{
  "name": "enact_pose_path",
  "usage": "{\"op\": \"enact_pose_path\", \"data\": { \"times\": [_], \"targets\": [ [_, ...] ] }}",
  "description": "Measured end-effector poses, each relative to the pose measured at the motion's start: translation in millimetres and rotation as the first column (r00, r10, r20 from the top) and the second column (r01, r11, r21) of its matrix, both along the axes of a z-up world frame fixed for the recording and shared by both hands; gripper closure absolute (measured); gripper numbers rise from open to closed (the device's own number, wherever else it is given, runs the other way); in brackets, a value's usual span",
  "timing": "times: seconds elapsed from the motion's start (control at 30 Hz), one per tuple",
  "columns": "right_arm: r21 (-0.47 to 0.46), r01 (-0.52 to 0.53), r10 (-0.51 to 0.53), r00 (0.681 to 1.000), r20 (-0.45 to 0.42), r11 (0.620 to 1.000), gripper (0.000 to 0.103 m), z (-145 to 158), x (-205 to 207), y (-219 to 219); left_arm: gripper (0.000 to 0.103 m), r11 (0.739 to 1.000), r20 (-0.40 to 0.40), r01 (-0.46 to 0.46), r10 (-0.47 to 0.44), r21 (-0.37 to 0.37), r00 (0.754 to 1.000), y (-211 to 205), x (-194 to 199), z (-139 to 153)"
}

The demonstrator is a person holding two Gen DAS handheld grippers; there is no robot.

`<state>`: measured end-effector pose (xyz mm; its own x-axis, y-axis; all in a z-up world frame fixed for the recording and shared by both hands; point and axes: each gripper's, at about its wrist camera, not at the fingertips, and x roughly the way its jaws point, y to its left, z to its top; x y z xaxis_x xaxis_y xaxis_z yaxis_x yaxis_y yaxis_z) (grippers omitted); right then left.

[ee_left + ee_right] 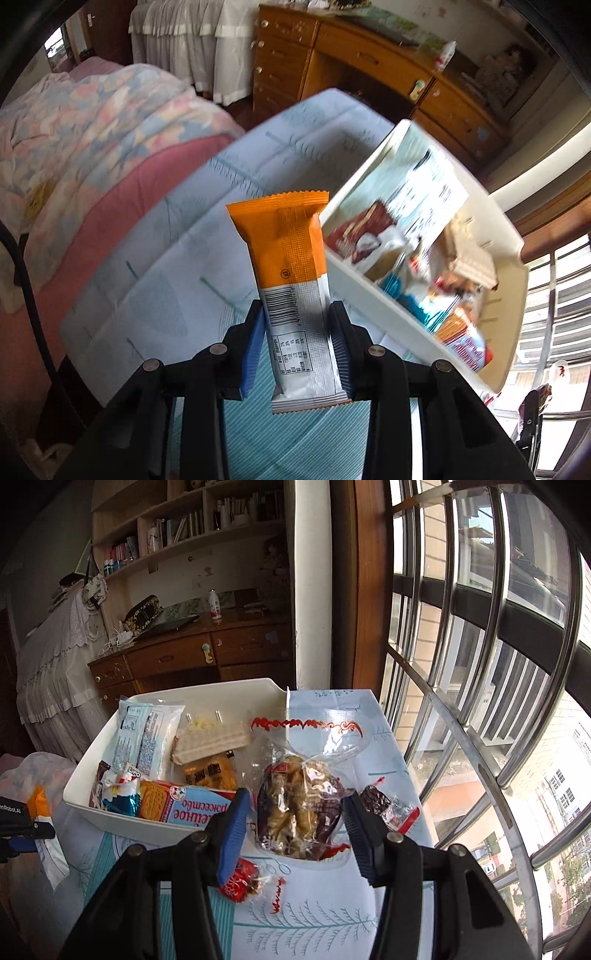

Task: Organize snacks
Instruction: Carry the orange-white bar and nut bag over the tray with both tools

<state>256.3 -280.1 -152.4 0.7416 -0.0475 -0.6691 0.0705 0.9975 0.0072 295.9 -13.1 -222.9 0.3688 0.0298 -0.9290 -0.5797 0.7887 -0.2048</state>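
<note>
Bedroom table [332, 915]: both hand-held grippers clamp snack packets.

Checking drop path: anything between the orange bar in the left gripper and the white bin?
Nothing. In the left wrist view the orange snack bar, clamped in the left gripper, sits beside the white bin; only bare tablecloth lies below.

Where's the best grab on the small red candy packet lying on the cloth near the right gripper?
Take the red candy packet across its plump red middle, coming straight down from above. It lies flat on the patterned cloth, so nothing offers a side entry. Its clear twisted end is thin and would likely slip. The right gripper is shut on the clear snack bag.
</note>
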Motion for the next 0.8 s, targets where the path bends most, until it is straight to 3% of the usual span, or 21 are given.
{"op": "enact_pose_path", "data": {
  "times": [0.2, 0.5, 0.63, 0.8],
  "targets": [
    [0.001, -0.009, 0.009, 0.999, 0.038, 1.000, 0.052, 12, 6, 21, 0.070, 0.993, 0.119, 0.073, -0.083, 0.088, 0.989, 12, 7, 32],
    [-0.019, -0.004, 0.005, 0.998, 0.065, 1.000, 0.051, 18, 24, 48, 0.069, 0.960, 0.218, 0.264, -0.279, 0.097, 0.935, 22, 48, 36],
    [-0.026, 0.019, -0.017, 0.998, 0.057, 0.999, 0.050, 12, 34, 57, 0.069, 0.934, 0.215, 0.344, -0.356, 0.090, 0.909, 20, 64, 27],
    [-0.041, 0.046, -0.045, 0.998, 0.043, 0.998, 0.049, 2, 47, 70, 0.069, 0.873, 0.175, 0.473, -0.487, 0.118, 0.856, 12, 85, 13]
  ]
}}
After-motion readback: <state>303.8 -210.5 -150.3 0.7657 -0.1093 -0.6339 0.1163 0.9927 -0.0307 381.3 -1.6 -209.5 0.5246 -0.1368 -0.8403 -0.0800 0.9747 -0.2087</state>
